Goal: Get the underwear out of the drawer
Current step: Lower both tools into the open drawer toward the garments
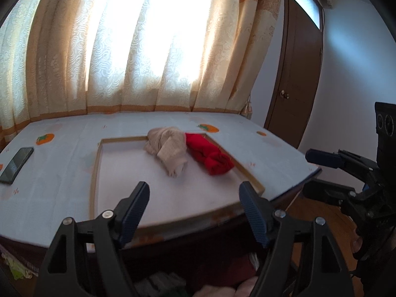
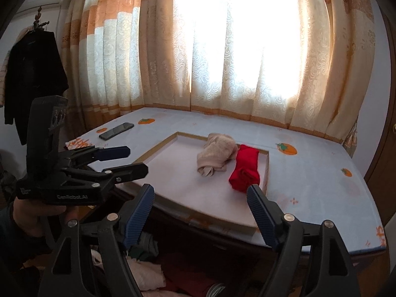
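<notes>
A beige garment (image 1: 167, 152) (image 2: 216, 156) and a rolled red garment (image 1: 210, 154) (image 2: 245, 170) lie side by side in a shallow wood-rimmed tray (image 1: 95, 173) (image 2: 266, 170) on the table. Below the table's front edge, in what looks like an open drawer, lie folded clothes (image 1: 165, 282) (image 2: 146, 277), dim and partly hidden. My left gripper (image 1: 195, 193) (image 2: 135, 159) hovers open over the front edge with nothing between its fingers. My right gripper (image 2: 200, 193) (image 1: 311, 173) is beside it, also open and empty.
The table wears a pale blue cloth (image 1: 61, 163) (image 2: 321, 180) printed with orange fruit. A dark phone (image 1: 16, 164) (image 2: 116, 131) lies at its left. Curtains (image 1: 148, 49) hang behind. A brown door (image 1: 297, 74) stands at the right, a black coat (image 2: 32, 79) at the left.
</notes>
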Demonstrator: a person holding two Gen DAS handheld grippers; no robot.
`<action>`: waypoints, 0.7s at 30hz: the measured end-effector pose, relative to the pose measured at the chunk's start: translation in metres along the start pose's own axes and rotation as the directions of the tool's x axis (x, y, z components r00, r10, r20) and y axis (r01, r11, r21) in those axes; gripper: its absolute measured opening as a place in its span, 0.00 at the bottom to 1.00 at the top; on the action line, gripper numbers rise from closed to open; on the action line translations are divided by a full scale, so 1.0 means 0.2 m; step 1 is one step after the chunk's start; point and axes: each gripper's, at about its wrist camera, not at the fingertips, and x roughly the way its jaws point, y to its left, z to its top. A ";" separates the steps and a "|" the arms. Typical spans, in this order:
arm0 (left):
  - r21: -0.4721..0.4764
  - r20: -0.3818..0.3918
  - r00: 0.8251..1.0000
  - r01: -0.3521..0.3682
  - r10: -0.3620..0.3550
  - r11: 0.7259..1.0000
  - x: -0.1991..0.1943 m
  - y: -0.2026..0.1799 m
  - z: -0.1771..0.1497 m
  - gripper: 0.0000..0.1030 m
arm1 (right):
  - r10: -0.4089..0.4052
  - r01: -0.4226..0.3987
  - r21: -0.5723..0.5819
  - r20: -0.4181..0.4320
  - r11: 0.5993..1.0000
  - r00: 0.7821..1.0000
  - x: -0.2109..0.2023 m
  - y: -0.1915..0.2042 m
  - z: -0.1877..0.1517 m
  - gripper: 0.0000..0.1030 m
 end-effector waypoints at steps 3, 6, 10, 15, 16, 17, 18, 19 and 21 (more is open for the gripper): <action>0.001 -0.024 1.000 -0.019 0.019 1.000 -0.03 0.01 -0.10 0.79 | 0.022 -0.022 0.020 -0.015 1.000 1.000 0.02 0.01 -0.10 0.77; -0.004 -0.073 0.997 -0.027 0.026 1.000 -0.04 0.03 -0.22 0.80 | 0.034 -0.033 0.047 -0.027 0.998 0.999 0.04 0.01 -0.21 0.77; -0.006 -0.136 0.990 -0.042 0.040 0.999 -0.04 0.05 -0.35 0.80 | 0.052 -0.048 0.083 -0.056 0.995 0.997 0.10 0.01 -0.34 0.77; -0.043 -0.208 0.977 -0.044 0.034 0.998 -0.02 0.08 -0.46 0.80 | 0.056 -0.044 0.107 -0.114 0.993 0.992 0.19 0.02 -0.49 0.77; -0.046 -0.223 0.974 -0.041 0.030 0.998 -0.02 0.08 -0.48 0.80 | 0.060 -0.045 0.116 -0.123 0.992 0.991 0.20 0.02 -0.52 0.77; -0.049 -0.244 0.969 -0.034 0.021 0.998 0.00 0.07 -0.50 0.80 | 0.063 -0.047 0.123 -0.129 0.991 0.990 0.21 0.02 -0.54 0.77; -0.052 -0.261 0.965 -0.025 0.010 0.998 0.01 0.07 -0.52 0.80 | 0.066 -0.049 0.131 -0.134 0.990 0.989 0.22 0.02 -0.56 0.77; -0.051 -0.284 0.959 -0.008 -0.007 0.999 0.03 0.05 -0.54 0.80 | 0.069 -0.050 0.137 -0.141 0.989 0.988 0.23 0.02 -0.59 0.77; -0.032 -0.317 0.948 0.007 -0.017 0.999 0.05 0.02 -0.58 0.80 | 0.068 -0.046 0.142 -0.149 0.989 0.986 0.24 0.02 -0.62 0.77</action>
